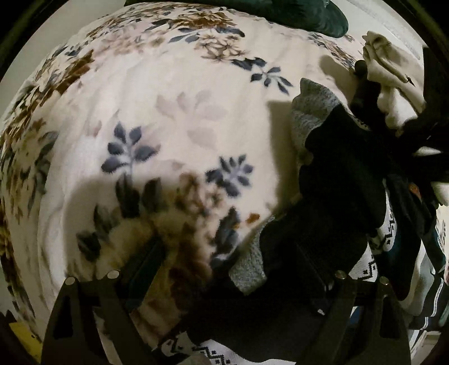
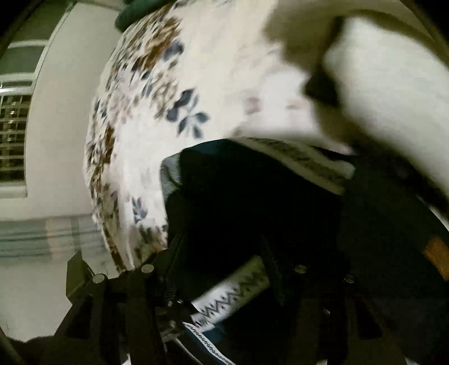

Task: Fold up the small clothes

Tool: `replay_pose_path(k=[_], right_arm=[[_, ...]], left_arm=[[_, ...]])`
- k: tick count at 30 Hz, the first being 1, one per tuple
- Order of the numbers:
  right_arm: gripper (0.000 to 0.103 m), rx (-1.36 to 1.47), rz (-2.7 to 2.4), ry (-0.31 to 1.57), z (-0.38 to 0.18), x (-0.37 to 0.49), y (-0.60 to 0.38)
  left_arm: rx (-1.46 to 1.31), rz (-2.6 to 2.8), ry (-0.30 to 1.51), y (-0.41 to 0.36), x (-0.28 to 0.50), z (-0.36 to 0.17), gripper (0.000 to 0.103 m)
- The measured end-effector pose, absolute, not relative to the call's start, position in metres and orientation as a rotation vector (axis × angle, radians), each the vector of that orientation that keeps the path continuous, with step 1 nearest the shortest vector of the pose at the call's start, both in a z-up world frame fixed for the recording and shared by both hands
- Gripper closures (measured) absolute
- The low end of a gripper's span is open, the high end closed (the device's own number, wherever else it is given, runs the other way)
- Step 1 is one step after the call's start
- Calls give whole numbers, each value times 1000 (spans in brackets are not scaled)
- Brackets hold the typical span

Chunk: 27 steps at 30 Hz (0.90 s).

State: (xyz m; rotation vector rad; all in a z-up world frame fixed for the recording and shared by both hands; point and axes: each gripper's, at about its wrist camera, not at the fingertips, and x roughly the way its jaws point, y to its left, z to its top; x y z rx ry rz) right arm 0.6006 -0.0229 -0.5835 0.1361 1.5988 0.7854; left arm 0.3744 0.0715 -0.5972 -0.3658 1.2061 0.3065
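Note:
My left gripper is open wide, pointing down at the floral blanket. A grey-cuffed black sock lies by its right finger. To the right is a pile of small clothes: a black garment, a grey knit piece and a white cloth with a dark zigzag pattern. A cream cloth sits at the pile's far end. The right wrist view is blurred. My right gripper hangs over the black clothes, fingers apart. The patterned cloth shows in the gap, with dark space beside it.
The blanket covers the bed to the left of the pile. A dark green cushion or garment lies at the far edge. In the right wrist view a wall and a barred window stand beyond the bed's left side, and the cream cloth fills the upper right.

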Motion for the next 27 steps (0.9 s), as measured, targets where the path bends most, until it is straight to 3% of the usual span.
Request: replay_pose_path(k=[1, 2, 8, 14, 16, 18, 20, 24, 25, 26, 27], right_arm=[[97, 103, 777, 1579, -581, 599, -18], [100, 100, 768, 1559, -577, 599, -18], [101, 130, 573, 1442, -559, 618, -44], [99, 61, 468, 1523, -576, 628, -46], [87, 131, 482, 1552, -573, 633, -51], [56, 201, 540, 1513, -560, 636, -54], [49, 217, 615, 1498, -551, 640, -45], [49, 51, 737, 1604, -567, 642, -1], [54, 2, 728, 1620, -575, 643, 8], [89, -24, 722, 1616, -578, 645, 14], [97, -34, 687, 1596, -579, 650, 15]], left_arm=[[-367, 306, 1206, 71, 374, -597, 12], [-368, 304, 1205, 72, 374, -598, 12], [-378, 287, 1195, 74, 370, -599, 11], [-364, 279, 1205, 74, 372, -599, 11], [-357, 275, 1208, 74, 373, -598, 11], [-352, 272, 1209, 74, 374, -598, 11], [-348, 271, 1209, 74, 375, -599, 11], [-338, 274, 1206, 72, 377, -600, 11], [-334, 273, 1205, 71, 377, -600, 11], [-332, 271, 1203, 71, 377, -600, 11], [-331, 269, 1199, 70, 376, -600, 11]])
